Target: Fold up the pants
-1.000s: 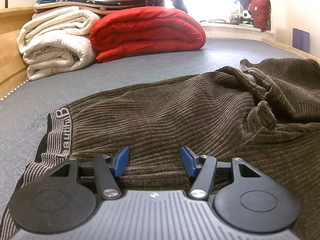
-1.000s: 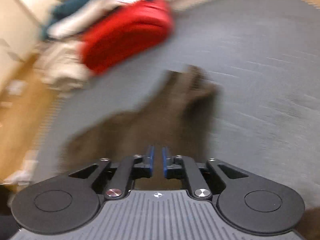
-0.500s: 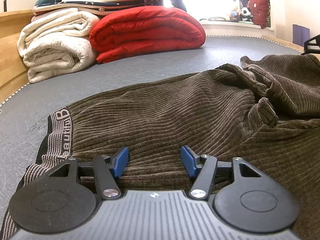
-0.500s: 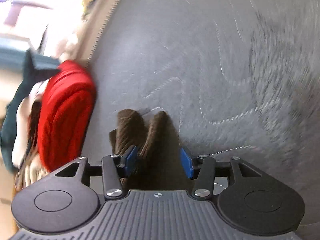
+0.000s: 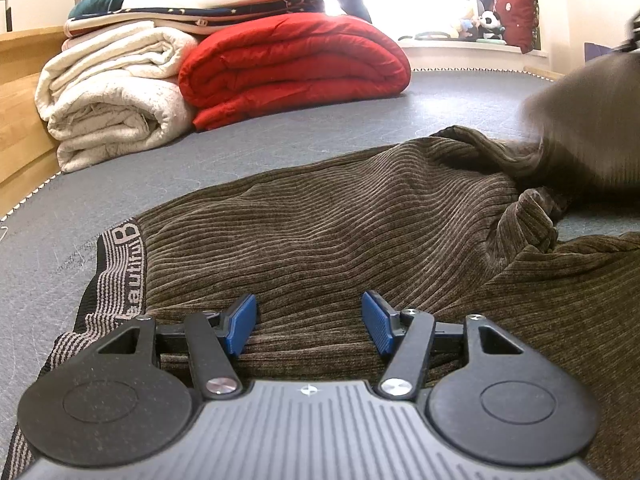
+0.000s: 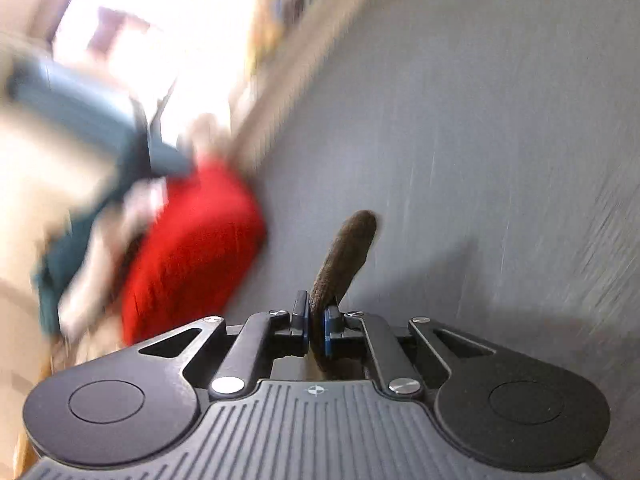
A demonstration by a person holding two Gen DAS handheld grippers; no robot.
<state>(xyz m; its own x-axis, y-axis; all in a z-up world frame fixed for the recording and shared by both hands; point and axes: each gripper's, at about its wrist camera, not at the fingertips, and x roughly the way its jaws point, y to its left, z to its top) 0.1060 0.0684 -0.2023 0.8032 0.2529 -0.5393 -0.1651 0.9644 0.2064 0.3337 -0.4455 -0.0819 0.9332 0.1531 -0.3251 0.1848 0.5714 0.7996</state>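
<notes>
Brown corduroy pants lie spread on the grey mattress, with a striped lettered waistband at the left. My left gripper is open and rests low on the fabric near the waistband, empty. My right gripper is shut on a fold of the pants, which sticks up between its blue pads. In the left wrist view the lifted, blurred part of the pants hangs at the far right.
A red folded quilt and a cream rolled blanket with more bedding stacked on top sit at the mattress's far left. A wooden bed frame runs along the left. Soft toys and a red cushion stand on the far ledge.
My right gripper has closed on the end of the pants and lifted it, swinging fast. The far right part of the pants has risen off the mattress. My left gripper has stayed put and open.
</notes>
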